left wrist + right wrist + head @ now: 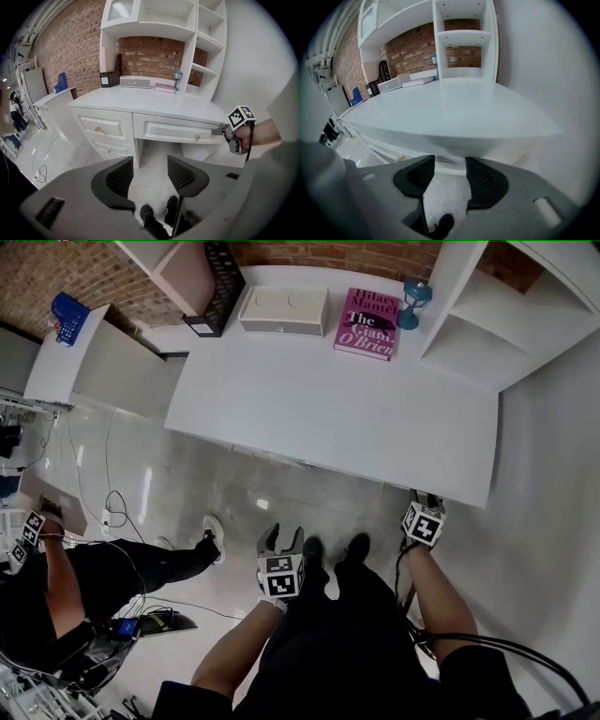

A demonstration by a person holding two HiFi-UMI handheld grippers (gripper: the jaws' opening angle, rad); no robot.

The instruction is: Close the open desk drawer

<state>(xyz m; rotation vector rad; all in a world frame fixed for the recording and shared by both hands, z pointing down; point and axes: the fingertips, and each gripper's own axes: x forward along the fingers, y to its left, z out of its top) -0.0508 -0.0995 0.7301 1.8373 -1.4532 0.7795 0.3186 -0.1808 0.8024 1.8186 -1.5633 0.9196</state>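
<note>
**Item: desk drawer, white, wide, one small knob.**
- Location: under the front edge of the tabletop, above the knee space. In the left gripper view it lies at 12 to 1 o'clock from the left tool. It appears to stand slightly proud of the frame, though how far is hard to judge.
- Handling (judged): a rigid painted panel on runners, likely light and free-sliding. The paint is smooth, so pads may skid. It needs no grip, only a flat push on the front. A push close to the knob is best, since one at an end may skew it in its runners.

**Left tool:** jaws spread with nothing between them, only floor and shoes beyond. It is held well back from the drawer.

**Right tool:** jaws spread and empty. It sits at the 3 o'clock end of the drawer front, just under the tabletop edge. Contact cannot be confirmed.
</note>
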